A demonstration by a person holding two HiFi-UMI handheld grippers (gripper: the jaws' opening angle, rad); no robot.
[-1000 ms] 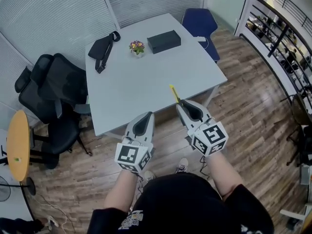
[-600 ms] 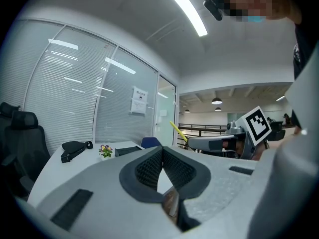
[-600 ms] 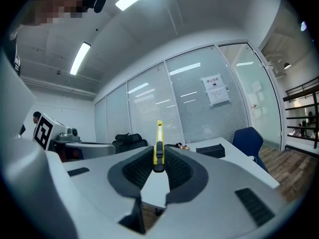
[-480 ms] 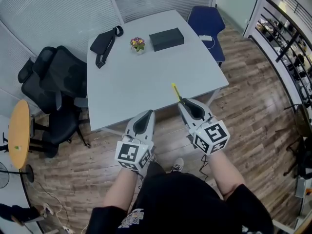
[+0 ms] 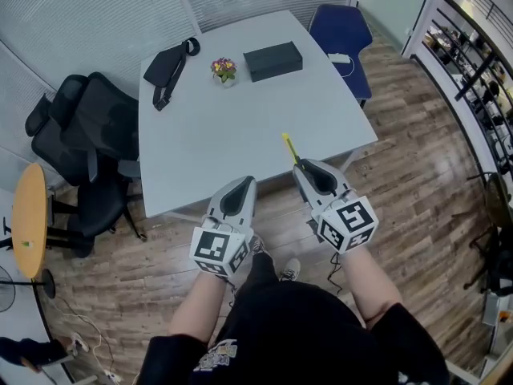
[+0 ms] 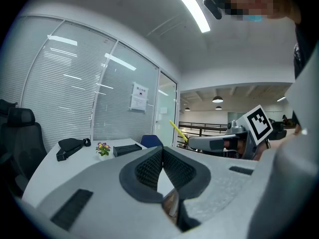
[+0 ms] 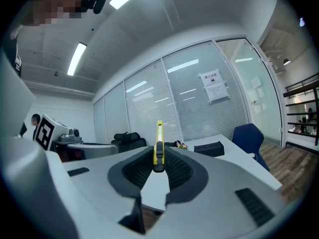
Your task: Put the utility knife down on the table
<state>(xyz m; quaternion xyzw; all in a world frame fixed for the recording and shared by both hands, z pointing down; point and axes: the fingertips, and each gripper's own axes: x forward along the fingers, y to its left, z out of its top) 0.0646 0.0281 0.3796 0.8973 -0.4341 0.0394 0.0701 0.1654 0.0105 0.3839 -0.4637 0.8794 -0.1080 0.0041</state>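
Compared with a second ago, both tongs are seen carried slightly forward toward the near edge of the pale grey rectangular desk (image 5: 240, 119). The hold on the knife is unchanged. The slim yellow-and-black utility knife (image 5: 288, 148) is clamped between the pads of the right tongs (image 5: 300, 167). Its tip is pointed toward 12 o'clock, and it is held in the air over the desk's near right part, not laid down. The left tongs (image 5: 240, 183) are held closed with nothing between them, at 9 o'clock of the right pair, by the desk's near edge.

At the desk's far end, well apart from the knife, a black waist bag (image 5: 167, 70) is laid at 11 o'clock. A small pot of flowers (image 5: 224, 69) and a black rectangular box (image 5: 273, 60) are set at 12 o'clock. A blue chair (image 5: 341, 29) is placed at 1 o'clock of the desk and a black office chair (image 5: 76, 139) at 9 o'clock.
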